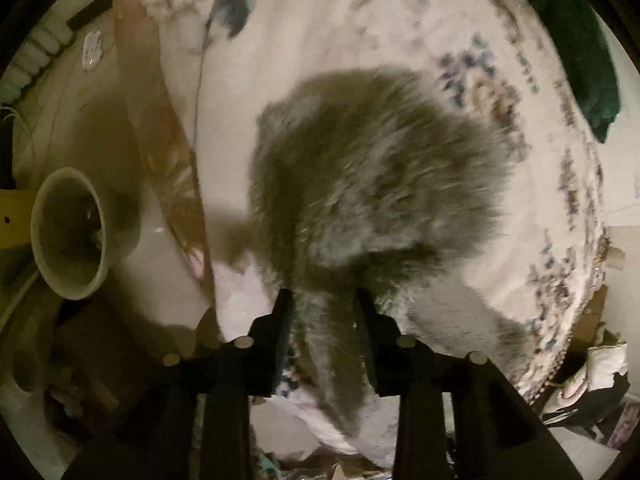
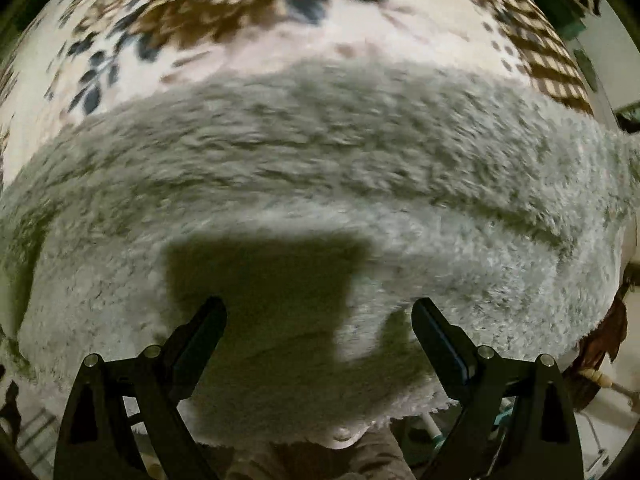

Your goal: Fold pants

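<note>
The pants point(image 1: 372, 184) are grey and fluffy and lie on a floral blanket point(image 1: 320, 32). In the left wrist view my left gripper point(image 1: 323, 296) is shut on a strip of the pants that hangs down between its fingers, lifted above the bed. In the right wrist view the pants point(image 2: 320, 168) spread wide across the frame, lying on the blanket point(image 2: 248, 12). My right gripper point(image 2: 318, 312) is open, its fingers wide apart just above the near edge of the pants, casting a shadow on the fabric. The view is motion-blurred.
A pale round bin point(image 1: 72, 232) stands on the floor left of the bed. A dark green cloth point(image 1: 580, 48) lies at the bed's far right. Clutter point(image 1: 592, 380) sits on the floor at the lower right. The bed edge runs down the left.
</note>
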`<state>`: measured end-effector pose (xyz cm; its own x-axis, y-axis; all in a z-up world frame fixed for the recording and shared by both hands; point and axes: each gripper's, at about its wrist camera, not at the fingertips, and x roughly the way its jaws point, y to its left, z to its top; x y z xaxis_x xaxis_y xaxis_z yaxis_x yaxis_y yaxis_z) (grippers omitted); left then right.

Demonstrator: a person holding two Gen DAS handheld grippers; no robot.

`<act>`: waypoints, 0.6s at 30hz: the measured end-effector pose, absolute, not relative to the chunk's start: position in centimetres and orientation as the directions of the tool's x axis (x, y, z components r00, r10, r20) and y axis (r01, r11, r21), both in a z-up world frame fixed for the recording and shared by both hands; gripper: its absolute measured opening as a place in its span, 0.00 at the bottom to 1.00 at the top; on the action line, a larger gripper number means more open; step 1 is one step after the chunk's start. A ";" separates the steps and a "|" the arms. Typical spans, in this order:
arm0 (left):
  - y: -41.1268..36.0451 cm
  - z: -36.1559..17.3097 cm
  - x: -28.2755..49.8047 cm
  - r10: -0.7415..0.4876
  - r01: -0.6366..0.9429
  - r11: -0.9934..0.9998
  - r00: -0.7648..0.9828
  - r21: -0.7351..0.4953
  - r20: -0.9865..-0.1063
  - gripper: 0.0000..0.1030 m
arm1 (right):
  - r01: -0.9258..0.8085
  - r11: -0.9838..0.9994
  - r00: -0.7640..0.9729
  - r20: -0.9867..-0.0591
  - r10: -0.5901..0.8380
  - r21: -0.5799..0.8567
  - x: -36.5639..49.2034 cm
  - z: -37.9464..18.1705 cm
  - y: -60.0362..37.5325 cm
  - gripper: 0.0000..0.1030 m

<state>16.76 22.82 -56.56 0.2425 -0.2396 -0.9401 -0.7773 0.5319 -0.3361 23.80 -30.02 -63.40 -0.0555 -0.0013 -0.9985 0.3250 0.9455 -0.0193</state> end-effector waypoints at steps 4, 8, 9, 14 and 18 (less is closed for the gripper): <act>22.8 -54.5 18.8 -0.190 -0.735 0.565 0.325 -0.374 -0.926 0.67 | 0.291 0.957 -0.045 -0.999 0.015 0.002 24.6 -63.0 -27.7 0.93; 21.5 -55.3 23.4 -0.181 -0.682 0.632 0.332 -0.368 -0.926 0.67 | 0.266 0.964 -0.053 -0.998 0.024 0.009 25.3 -63.0 -25.7 0.93; 21.1 -56.0 24.5 -0.170 -0.661 0.672 0.303 -0.335 -0.938 0.67 | 0.261 0.965 -0.054 -0.998 0.027 0.012 25.5 -63.0 -25.3 0.93; 22.7 -59.3 23.8 -0.113 -0.684 0.696 0.194 -0.217 -0.974 0.17 | 0.215 0.976 -0.054 -0.998 0.030 0.018 26.7 -62.9 -22.6 0.93; 26.9 -59.3 18.1 -0.125 -0.809 0.545 0.180 -0.219 -0.976 0.18 | 0.183 0.982 -0.032 -0.998 0.058 0.051 28.6 -61.8 -22.0 0.93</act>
